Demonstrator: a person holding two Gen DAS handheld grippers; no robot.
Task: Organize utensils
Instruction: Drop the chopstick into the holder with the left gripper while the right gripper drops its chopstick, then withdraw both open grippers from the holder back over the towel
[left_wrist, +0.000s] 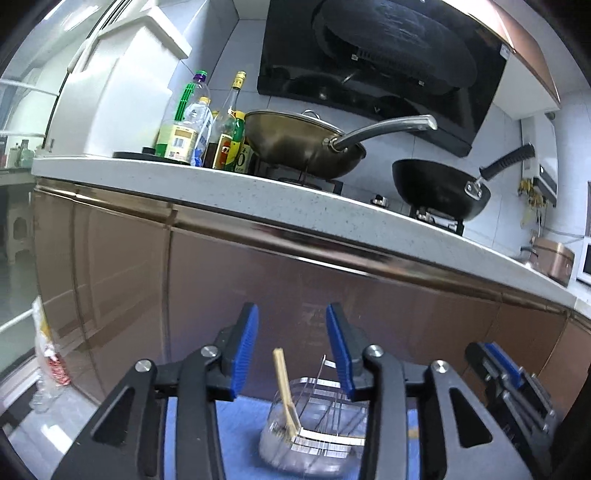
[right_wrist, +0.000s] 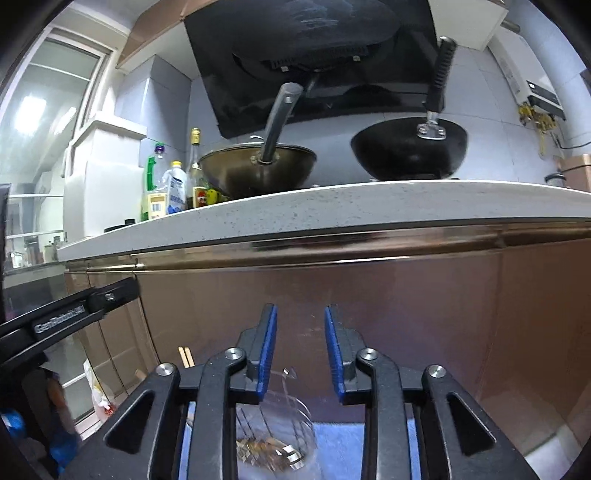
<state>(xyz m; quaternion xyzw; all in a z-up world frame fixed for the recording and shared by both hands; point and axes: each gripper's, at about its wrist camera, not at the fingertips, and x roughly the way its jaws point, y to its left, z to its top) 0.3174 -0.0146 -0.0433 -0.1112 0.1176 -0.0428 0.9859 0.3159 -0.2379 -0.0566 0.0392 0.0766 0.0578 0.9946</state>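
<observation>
While both tools hung low in front of the brown glossy cabinet doors (left_wrist: 229, 280), the thing that mattered sat beneath and just ahead of them: a clear round plastic utensil holder with thin metal dividers (left_wrist: 314, 424), standing on a blue cloth (left_wrist: 236, 424). One pale wooden chopstick pair (left_wrist: 286, 387) stood in it, leaning, its long axis running up and slightly to the left from the holder's base, the top end rising between the blue pads of the left tongs (left_wrist: 291, 350). Those left tongs stood well apart at the pads and held nothing. The right tongs (right_wrist: 301, 350) were likewise open and empty; in the right wrist view the same holder (right_wrist: 277, 424) lay below and a little to the left of their gap, and the chopstick tips (right_wrist: 186, 356) showed further left, beyond the left pad.

By my judgement the left tongs were the nearer to the chopsticks, almost in line with them, whereas the right tongs lay off to one side. No other loose utensil could be seen, so what would be picked next could not be told. The white speckled counter (right_wrist: 332, 206) above carried a brass-coloured wok (left_wrist: 299, 144), a black wok (left_wrist: 439, 188) and bottles (left_wrist: 207, 125), all well clear of the work.
</observation>
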